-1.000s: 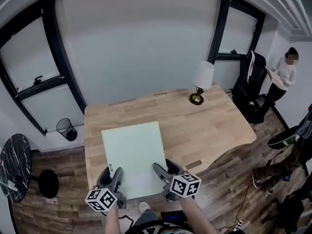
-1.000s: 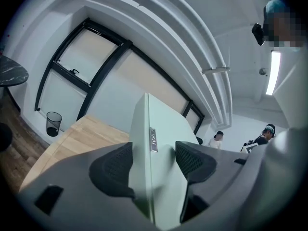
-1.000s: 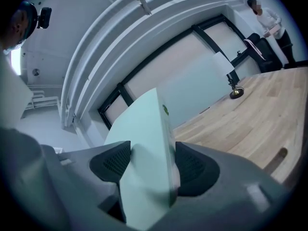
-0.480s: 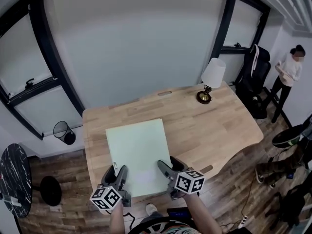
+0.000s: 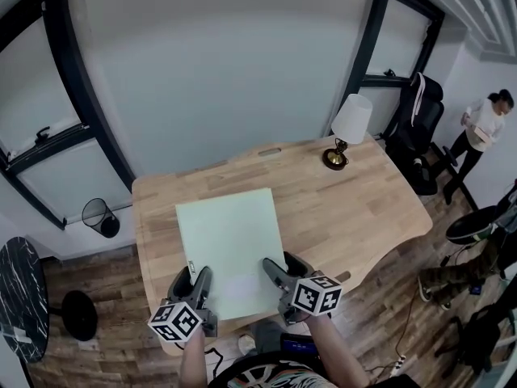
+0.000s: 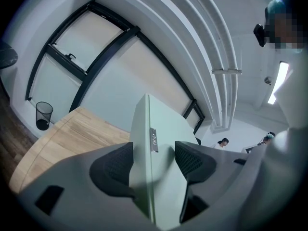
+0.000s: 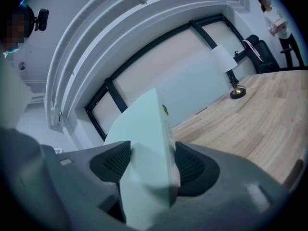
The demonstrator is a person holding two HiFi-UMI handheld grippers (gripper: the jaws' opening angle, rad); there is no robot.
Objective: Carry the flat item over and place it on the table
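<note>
Both grippers are on the board (image 5: 230,249) right now. The pale green sheet is held flat over the near left part of the table (image 5: 355,208), its far edge reaching toward the middle of the wood and its near edge at the person's body. Whether it touches the tabletop, no view tells. The left gripper (image 5: 198,283) has the near left corner: in the left gripper view the gripper (image 6: 154,160) has its jaws closed down to the board's thickness, with both ribbed pads (image 6: 115,165) pressed against the board (image 6: 161,129), one on each face. A small label (image 6: 153,139) runs along the board's thin edge just past the pads. The right gripper (image 5: 275,275) has the near right corner. In the right gripper view the gripper (image 7: 147,165) has its pads (image 7: 192,167) clamped just as tight on the board (image 7: 144,138). A lamp (image 5: 349,132) with a white shade stands on the table's far right corner, well apart from the board. A mesh bin (image 5: 95,215) stands on the floor beyond the table's left end. A black chair (image 5: 416,128) stands off the far right, and a person (image 5: 485,128) stands beyond it.
</note>
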